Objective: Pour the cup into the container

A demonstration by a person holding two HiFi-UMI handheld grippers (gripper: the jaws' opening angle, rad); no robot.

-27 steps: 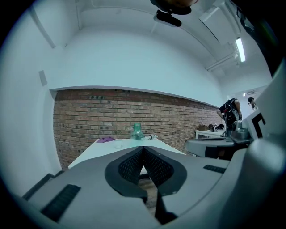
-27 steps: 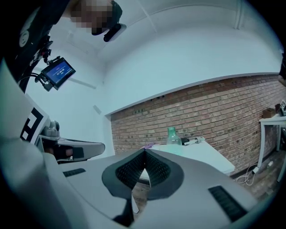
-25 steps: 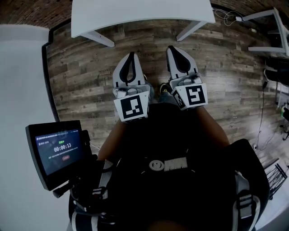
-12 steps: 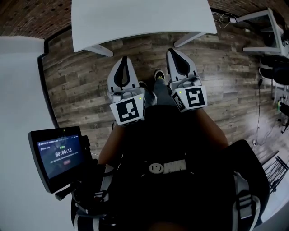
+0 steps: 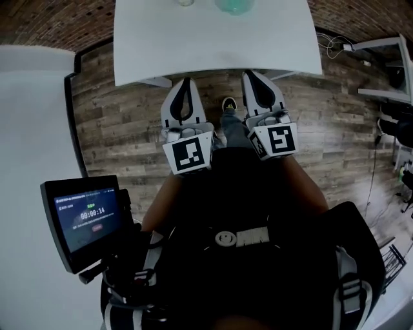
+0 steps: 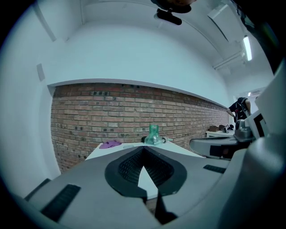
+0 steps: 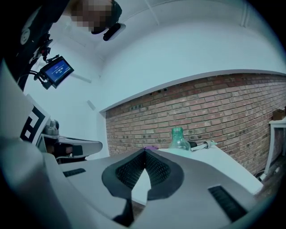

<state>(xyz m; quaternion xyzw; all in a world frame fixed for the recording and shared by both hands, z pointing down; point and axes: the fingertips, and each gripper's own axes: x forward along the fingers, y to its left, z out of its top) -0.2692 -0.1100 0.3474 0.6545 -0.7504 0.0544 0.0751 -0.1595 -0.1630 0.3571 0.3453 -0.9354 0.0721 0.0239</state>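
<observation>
Two tongs pinched shut on nothing: left tongs (image 5: pixel 186 82), then right tongs (image 5: pixel 251 74), over the wooden floor (image 5: pixel 116 129), tips near the white table (image 5: pixel 161 51). On its far side, cut off by the frame: pale cup (image 5: pixel 185 2), hardly readable, beside the green container (image 5: pixel 233 5).

Two grippers: the left gripper (image 5: pixel 187 81) and the right gripper (image 5: pixel 249 75). Two white tables: the near table (image 5: pixel 213 45) and a side table (image 5: pixel 381 44) off to the right. On the near table stand one green bottle (image 6: pixel 153 135), one purple thing (image 6: pixel 110 144) and one pale round thing (image 5: pixel 184 2); cut off by the frame's edge, it is perhaps a cup. One small screen (image 5: pixel 87 218). One shoe (image 5: pixel 228 103).
</observation>
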